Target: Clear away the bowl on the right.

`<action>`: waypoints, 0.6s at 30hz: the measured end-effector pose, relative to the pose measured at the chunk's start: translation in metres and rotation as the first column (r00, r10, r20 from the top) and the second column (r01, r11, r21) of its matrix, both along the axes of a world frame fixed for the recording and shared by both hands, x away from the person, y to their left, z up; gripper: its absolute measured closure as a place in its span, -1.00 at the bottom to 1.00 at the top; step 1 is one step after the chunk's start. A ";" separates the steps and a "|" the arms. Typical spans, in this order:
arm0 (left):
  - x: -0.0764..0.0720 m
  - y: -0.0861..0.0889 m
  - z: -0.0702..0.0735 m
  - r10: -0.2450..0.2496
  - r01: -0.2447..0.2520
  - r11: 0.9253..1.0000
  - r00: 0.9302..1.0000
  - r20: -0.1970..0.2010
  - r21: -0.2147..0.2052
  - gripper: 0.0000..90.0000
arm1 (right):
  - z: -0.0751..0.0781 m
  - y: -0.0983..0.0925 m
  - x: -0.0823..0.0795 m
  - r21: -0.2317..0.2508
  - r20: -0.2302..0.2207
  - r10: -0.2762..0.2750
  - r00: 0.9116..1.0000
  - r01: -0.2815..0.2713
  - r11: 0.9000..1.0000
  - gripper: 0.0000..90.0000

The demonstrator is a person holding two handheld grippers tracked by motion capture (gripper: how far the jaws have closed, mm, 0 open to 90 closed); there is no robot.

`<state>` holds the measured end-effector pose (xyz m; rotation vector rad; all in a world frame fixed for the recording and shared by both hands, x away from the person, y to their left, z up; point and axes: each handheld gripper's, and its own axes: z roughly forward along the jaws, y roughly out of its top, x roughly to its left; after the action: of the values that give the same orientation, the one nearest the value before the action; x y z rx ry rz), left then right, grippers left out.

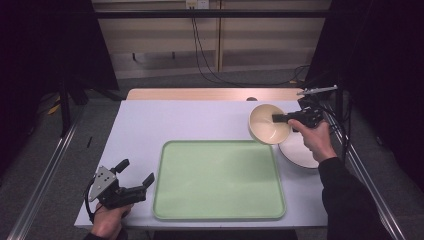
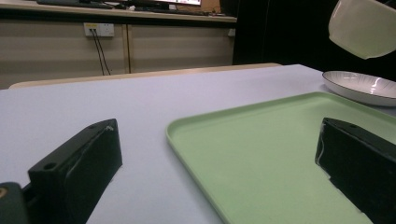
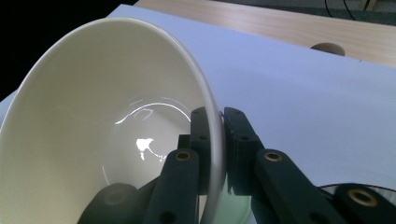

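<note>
A cream bowl (image 1: pixel 269 124) hangs tilted above the table's right side, with my right gripper (image 1: pixel 280 118) shut on its rim. In the right gripper view the bowl (image 3: pixel 93 121) stands on edge with its wall pinched between the two black jaws of the right gripper (image 3: pixel 216 125). Just below it a white plate (image 1: pixel 299 150) with thin dark lines lies on the table. A light green tray (image 1: pixel 218 179) lies in the middle. My left gripper (image 1: pixel 136 172) rests open at the tray's near left corner. In the left gripper view the tray (image 2: pixel 261 154) spreads ahead, with the bowl (image 2: pixel 364 25) and plate (image 2: pixel 359 85) at the far right.
The table (image 1: pixel 150 125) is pale grey-blue with a wooden strip (image 1: pixel 210 94) along its far edge. Black curtains flank both sides. Cables (image 1: pixel 205 55) hang down the back wall to the floor. Metal rails run along both sides of the table.
</note>
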<state>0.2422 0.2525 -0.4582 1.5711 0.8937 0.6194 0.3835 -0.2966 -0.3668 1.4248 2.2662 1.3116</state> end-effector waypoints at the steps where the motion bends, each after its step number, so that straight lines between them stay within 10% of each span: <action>1: 0.000 0.000 0.000 0.000 0.000 1.000 1.000 0.000 0.000 -0.99 | -0.002 0.001 0.001 -0.005 -0.004 0.001 1.000 -0.001 1.000 0.85; 18: 0.000 0.000 0.000 0.000 0.000 1.000 1.000 -0.001 -0.003 -0.99 | -0.034 0.016 0.017 -0.071 -0.126 0.002 0.992 -0.011 0.997 0.85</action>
<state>0.2421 0.2529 -0.4582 1.5690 0.8957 0.6171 0.4004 -0.2810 -0.4006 1.5166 2.3725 1.1610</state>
